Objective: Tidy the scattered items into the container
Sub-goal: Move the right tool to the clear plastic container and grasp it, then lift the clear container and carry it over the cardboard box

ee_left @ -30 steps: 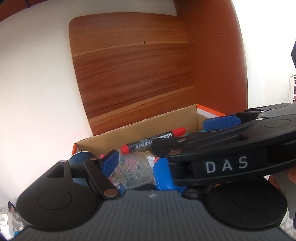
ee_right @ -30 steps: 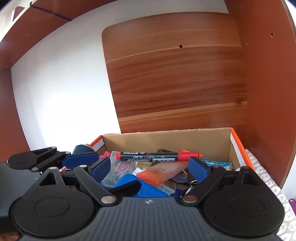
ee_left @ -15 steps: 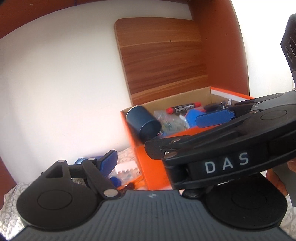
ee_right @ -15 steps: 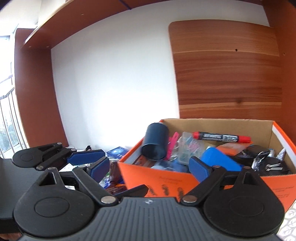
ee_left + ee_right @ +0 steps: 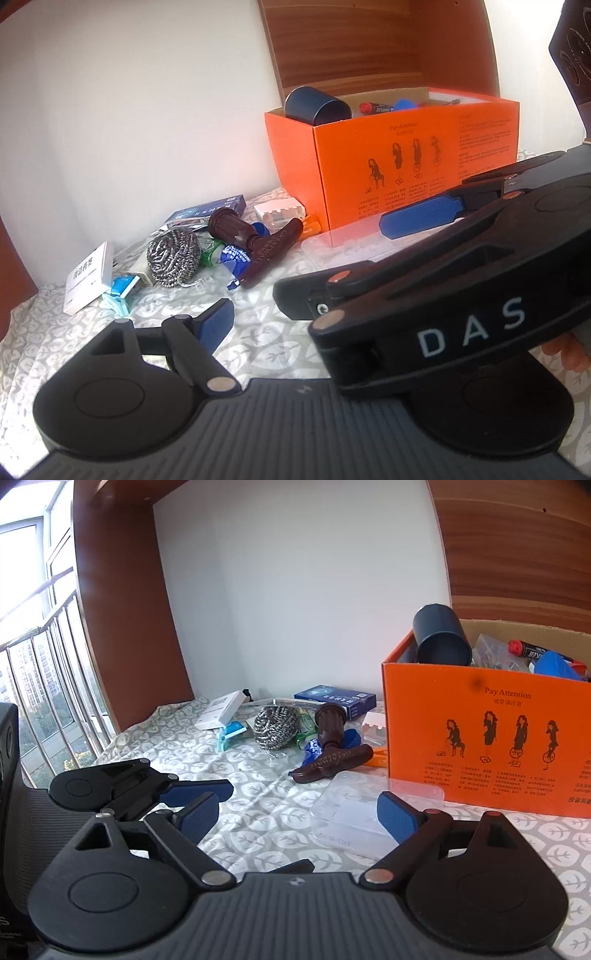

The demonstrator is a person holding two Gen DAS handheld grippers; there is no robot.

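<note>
Glossy orange cardboard box (image 5: pixel 487 738), coiled steel scourer (image 5: pixel 275 725); flat clear lid (image 5: pixel 369 812)

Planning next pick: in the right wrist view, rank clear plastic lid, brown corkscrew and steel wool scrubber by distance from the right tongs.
1. Clear plastic lid: just ahead of the open right tongs, right of centre.
2. Brown corkscrew: farther back, centre.
3. Steel wool scrubber: farthest, centre-left, behind the corkscrew.

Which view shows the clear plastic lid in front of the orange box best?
The right wrist view: the clear plastic lid lies flat on the cloth, nearly whole, between the open right gripper fingers. In the left wrist view only a strip of it shows beside the orange box, behind the other gripper.
</note>
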